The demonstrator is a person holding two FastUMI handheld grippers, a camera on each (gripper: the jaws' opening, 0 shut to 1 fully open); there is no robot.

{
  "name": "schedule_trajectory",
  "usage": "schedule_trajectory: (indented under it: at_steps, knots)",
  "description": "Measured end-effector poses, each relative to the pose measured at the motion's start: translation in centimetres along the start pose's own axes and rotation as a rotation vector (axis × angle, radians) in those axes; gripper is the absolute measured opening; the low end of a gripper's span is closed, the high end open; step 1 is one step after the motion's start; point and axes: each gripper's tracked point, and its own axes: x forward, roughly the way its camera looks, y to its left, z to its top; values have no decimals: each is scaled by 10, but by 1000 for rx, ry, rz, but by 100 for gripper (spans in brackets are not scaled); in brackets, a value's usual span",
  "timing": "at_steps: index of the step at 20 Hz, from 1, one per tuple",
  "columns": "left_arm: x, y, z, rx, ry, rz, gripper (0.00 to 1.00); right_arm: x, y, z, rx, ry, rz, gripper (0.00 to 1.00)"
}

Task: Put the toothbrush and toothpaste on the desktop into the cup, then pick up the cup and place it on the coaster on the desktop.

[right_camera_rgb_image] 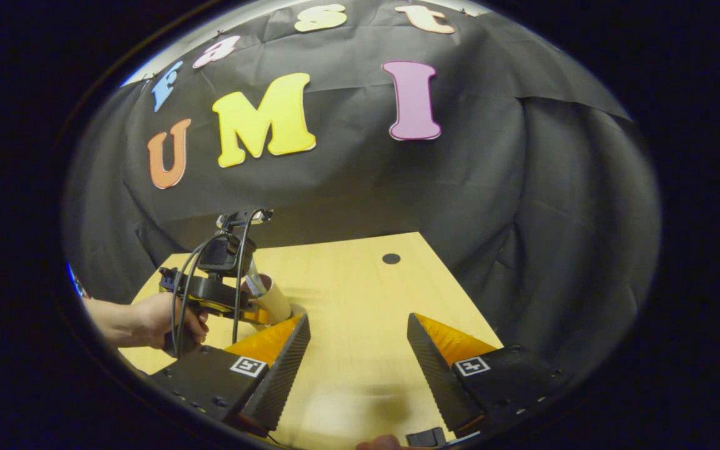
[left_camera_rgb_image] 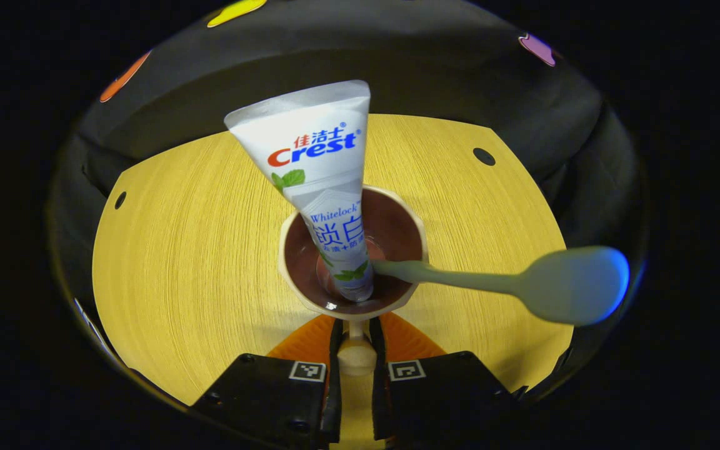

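- Left gripper sits nearest the lens in left gripper view: fingers drawn nearly together, clamped on the cup's handle, pinched from both sides.
- Cup hangs just ahead of the fingers, cream outside, brown inside. Toothpaste stands in it cap-down, leaning; toothbrush leans over the rim to the right.
- Orange coaster shows just under/behind the cup base; can't tell if the cup touches it yet.
- Right gripper in right gripper view: fingers spread wide, holding nothing, above the desk. Same view shows a hand w/ the left gripper and cup at left.
- Handling, my guess: cup looks ceramic, so stiff, fairly heavy, chips if dropped; glazed handle may slip, so grip mid-handle, keep level. Tube is soft and light, brush long and top-heavy, so either could tip out on a tilt.
- Writing: tube reads "Crest" and "Whitelock", plus Chinese characters. Square markers sit on the gripper bodies.
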Motion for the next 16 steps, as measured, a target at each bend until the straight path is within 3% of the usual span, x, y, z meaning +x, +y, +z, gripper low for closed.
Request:
schedule_trajectory:
  at_steps: [4, 9, 11, 12, 13, 15, 16]
  knots:
    - [2, -13, 1, 12, 7, 12, 22, -5, -5, 0, 1, 12, -2, 93]
    - [17, 1, 2, 8, 15, 14, 26, -8, -1, 3, -3, 25, 6, 93]
    - [10, 15, 6, 32, 5, 62, 36, -3, -3, -2, 2, 30, 11, 93]
    - [9, 19, 7, 31, 6, 71, 67, -2, -3, -4, 6, 33, 15, 93]
    - [7, 21, 8, 17, 0, 68, 70, -1, -3, -3, 9, 36, 20, 93]
    - [-3, 21, -4, -26, 0, 48, 89, 6, 2, -1, 7, 35, 35, 93]
    - [-10, 21, -8, -50, 5, 40, 89, 10, 6, 0, 0, 30, 43, 93]
